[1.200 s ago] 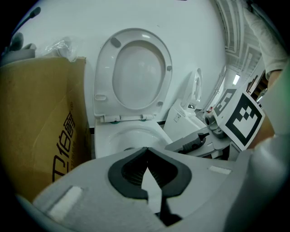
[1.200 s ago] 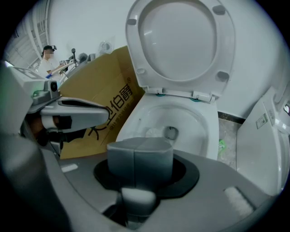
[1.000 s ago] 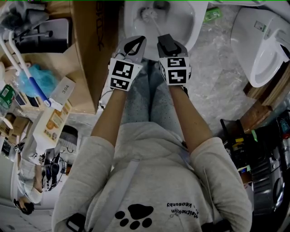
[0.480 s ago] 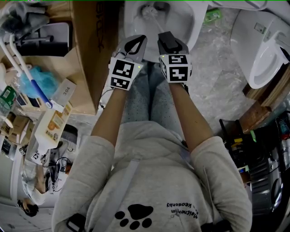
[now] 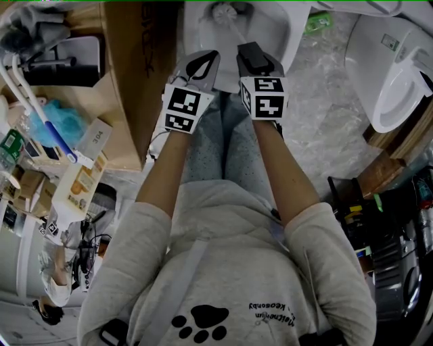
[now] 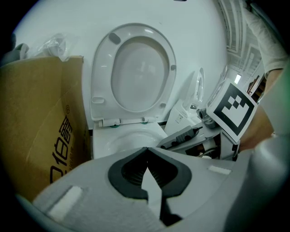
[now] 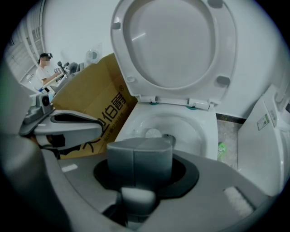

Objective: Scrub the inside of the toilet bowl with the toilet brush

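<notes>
The white toilet bowl (image 5: 270, 27) lies at the top of the head view, its seat and lid (image 6: 136, 77) raised. The toilet brush head (image 5: 222, 9) rests inside the bowl near the far side, its handle (image 5: 237, 34) running back to my right gripper (image 5: 252, 57). That gripper is shut on the thick grey handle (image 7: 140, 156), and the brush head (image 7: 154, 132) shows just beyond it in the bowl (image 7: 181, 127). My left gripper (image 5: 201, 62) hovers beside it over the bowl's near rim, its jaws (image 6: 146, 156) shut with nothing between them.
A tall cardboard box (image 5: 135, 61) stands tight against the toilet's left side. Another toilet (image 5: 399, 67) sits at the right, with a green scrap (image 5: 316, 23) on the floor between. Shelves of clutter (image 5: 54, 149) fill the left. A person (image 7: 45, 68) stands far behind.
The brush head has slid farther toward the back of the bowl, and my right gripper moved slightly forward with it. The left gripper has barely shifted.
</notes>
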The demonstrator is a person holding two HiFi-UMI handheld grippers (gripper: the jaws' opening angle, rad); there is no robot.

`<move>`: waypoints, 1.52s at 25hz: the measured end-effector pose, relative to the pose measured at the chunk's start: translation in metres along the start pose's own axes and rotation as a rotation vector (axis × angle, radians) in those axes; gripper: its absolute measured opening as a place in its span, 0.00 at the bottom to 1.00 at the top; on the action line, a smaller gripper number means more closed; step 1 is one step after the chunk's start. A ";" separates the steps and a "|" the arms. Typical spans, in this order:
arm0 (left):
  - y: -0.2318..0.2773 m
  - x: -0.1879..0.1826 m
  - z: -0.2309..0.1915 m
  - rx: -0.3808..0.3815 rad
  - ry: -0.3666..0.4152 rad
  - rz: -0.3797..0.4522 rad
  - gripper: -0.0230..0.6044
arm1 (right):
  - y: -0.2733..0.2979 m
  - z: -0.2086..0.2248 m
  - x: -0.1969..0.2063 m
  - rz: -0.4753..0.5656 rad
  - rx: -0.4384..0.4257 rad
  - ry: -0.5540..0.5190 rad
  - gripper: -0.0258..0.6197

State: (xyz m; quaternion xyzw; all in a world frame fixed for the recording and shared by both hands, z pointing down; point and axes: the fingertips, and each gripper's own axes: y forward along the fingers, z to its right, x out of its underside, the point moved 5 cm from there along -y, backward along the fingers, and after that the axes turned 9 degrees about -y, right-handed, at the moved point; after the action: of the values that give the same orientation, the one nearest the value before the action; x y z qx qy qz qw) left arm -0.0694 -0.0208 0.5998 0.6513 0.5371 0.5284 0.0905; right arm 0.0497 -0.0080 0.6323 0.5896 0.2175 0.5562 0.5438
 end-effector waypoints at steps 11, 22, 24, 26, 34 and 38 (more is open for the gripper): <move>0.007 -0.005 0.009 0.004 0.021 0.005 0.03 | -0.002 0.020 -0.008 0.037 0.014 0.062 0.28; 0.012 -0.004 0.016 0.022 0.043 -0.009 0.03 | -0.011 0.037 -0.006 0.066 0.059 0.106 0.28; 0.012 -0.004 0.017 0.024 0.045 -0.010 0.03 | -0.013 0.039 -0.005 0.070 0.068 0.113 0.28; 0.012 -0.003 0.019 0.027 0.047 -0.011 0.03 | -0.016 0.042 -0.003 0.073 0.078 0.127 0.28; 0.007 0.004 0.024 0.033 0.058 -0.018 0.03 | -0.026 0.055 0.006 0.078 0.133 0.177 0.28; 0.004 0.006 0.025 0.030 0.060 -0.018 0.03 | -0.032 0.061 0.011 0.082 0.154 0.197 0.28</move>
State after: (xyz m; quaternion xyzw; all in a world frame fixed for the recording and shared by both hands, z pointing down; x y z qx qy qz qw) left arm -0.0484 -0.0061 0.5954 0.6315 0.5534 0.5387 0.0694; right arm 0.1184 -0.0132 0.6210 0.5804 0.2876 0.6148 0.4499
